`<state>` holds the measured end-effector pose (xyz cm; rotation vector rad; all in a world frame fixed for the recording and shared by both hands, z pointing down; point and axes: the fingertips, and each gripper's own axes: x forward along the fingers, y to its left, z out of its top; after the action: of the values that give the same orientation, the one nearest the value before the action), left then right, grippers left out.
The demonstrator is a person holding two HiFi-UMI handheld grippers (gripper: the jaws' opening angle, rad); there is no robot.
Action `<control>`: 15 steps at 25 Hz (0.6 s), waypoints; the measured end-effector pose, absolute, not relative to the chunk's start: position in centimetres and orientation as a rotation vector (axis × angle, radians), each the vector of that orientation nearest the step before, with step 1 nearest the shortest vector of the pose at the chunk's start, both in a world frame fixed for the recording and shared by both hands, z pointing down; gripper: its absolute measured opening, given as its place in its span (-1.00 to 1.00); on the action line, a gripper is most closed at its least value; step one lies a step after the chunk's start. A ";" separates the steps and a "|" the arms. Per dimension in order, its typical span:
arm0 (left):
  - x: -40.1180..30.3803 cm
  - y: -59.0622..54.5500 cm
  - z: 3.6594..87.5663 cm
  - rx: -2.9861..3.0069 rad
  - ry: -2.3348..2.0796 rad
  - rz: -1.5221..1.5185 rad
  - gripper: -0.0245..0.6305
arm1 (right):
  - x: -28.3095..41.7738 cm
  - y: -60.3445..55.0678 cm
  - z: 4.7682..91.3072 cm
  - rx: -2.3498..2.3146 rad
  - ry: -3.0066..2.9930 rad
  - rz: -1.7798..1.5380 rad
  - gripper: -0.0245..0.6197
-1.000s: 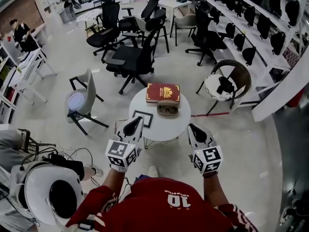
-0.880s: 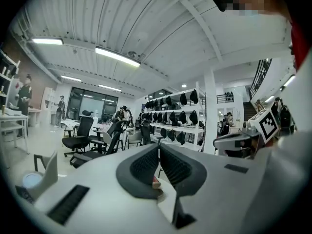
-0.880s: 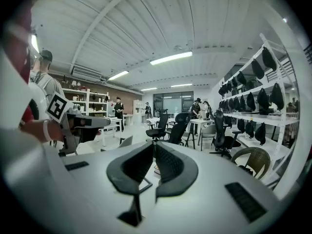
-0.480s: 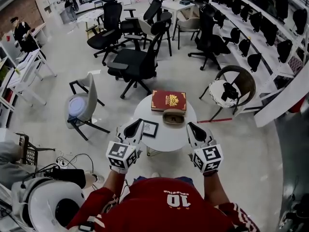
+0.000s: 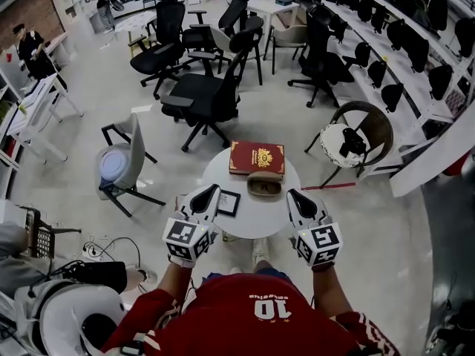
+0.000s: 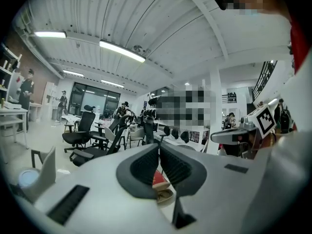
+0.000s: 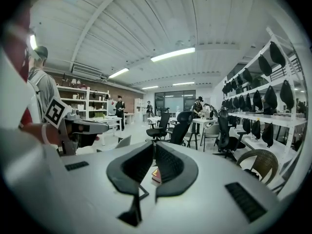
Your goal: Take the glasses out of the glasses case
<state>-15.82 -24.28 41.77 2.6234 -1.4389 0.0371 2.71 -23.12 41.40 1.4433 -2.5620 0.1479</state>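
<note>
The round white table (image 5: 256, 212) stands just ahead of the person, and both grippers hang at its near edge without touching anything on it. The left gripper (image 5: 205, 193) is over the near left edge, and in its own view its jaws are pressed together with nothing between them. The right gripper (image 5: 295, 196) is over the near right edge, jaws likewise brought together and empty.

A red book (image 5: 257, 158) lies flat at the table's far edge. Right in front of it, toward the middle, sits the tan glasses case (image 5: 264, 177) – open, with the dark glasses (image 5: 264, 188) lying inside. Whether case and book touch cannot be told. A small black-framed picture (image 5: 228, 202) lies toward the near left edge, just beside the left gripper's tip.

Compared with a second ago, the table and its things sit lower in the head view and closer to the gripper tips – the case was then well ahead of them. The grippers keep the same closed pose, side by side, and the case is untouched.
</note>
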 end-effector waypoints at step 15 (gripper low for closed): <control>-12.9 -32.9 41.2 2.636 -1.513 0.035 -0.87 | 4.5 -32.9 41.1 1.341 -2.648 0.096 -0.84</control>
<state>-12.90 -32.95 41.21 2.6356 -1.5128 0.0347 4.45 -32.88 41.12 1.3409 -2.6483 0.0956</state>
